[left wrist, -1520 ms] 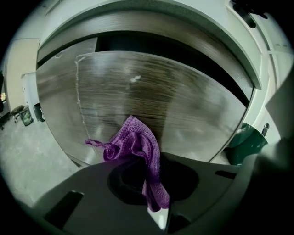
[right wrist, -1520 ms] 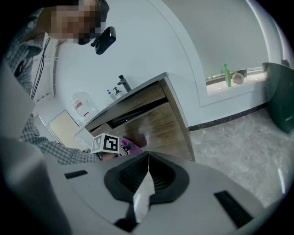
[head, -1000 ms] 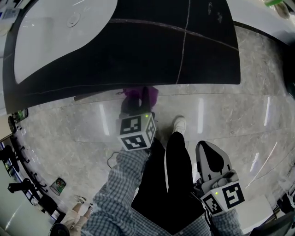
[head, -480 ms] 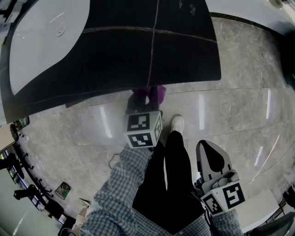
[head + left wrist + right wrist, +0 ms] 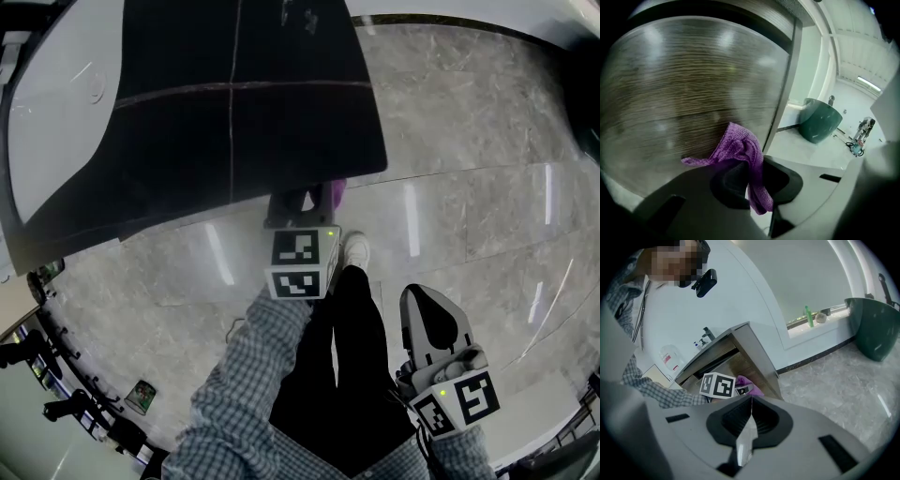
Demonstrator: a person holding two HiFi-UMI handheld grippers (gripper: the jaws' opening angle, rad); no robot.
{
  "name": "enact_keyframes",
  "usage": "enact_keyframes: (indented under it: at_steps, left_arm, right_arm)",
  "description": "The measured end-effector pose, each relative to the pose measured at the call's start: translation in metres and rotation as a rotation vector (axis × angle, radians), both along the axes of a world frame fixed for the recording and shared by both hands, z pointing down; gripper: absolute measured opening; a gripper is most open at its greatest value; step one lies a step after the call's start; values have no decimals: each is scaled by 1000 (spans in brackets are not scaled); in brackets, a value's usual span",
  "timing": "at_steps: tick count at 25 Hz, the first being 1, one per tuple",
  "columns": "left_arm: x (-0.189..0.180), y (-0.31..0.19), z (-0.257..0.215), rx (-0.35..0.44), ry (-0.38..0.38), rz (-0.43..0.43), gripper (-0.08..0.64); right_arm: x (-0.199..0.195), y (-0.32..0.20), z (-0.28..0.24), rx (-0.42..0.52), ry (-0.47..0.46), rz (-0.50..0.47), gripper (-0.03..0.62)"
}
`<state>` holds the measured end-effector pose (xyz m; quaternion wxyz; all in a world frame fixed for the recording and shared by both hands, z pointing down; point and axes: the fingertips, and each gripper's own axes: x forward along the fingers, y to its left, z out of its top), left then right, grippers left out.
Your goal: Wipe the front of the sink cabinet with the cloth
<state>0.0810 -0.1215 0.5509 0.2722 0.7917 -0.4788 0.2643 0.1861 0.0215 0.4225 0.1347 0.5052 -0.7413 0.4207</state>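
left hand-held gripper (image 5: 752,169) pinches one purple cloth (image 5: 737,146) at cabinet front (image 5: 684,84) | right hand-held gripper (image 5: 751,401) pressed together

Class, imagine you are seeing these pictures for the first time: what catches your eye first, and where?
The purple cloth stands out, pinched in the left gripper right at the wood-grain cabinet front, near its right edge. Next, the right gripper, shut and empty, held low beside the person's leg over the glossy floor.
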Motion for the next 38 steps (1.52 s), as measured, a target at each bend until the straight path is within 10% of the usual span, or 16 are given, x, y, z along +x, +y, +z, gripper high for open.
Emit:
enact_keyframes:
  at_steps: [24,38]
  left_arm:
    - [125,23,2,23,58,341,54]
    - [34,4,46,-70,2,65,54]
  right_arm:
    - [32,0,9,-15,1,91,17]
    - [28,11,18,-30,5,77,17]
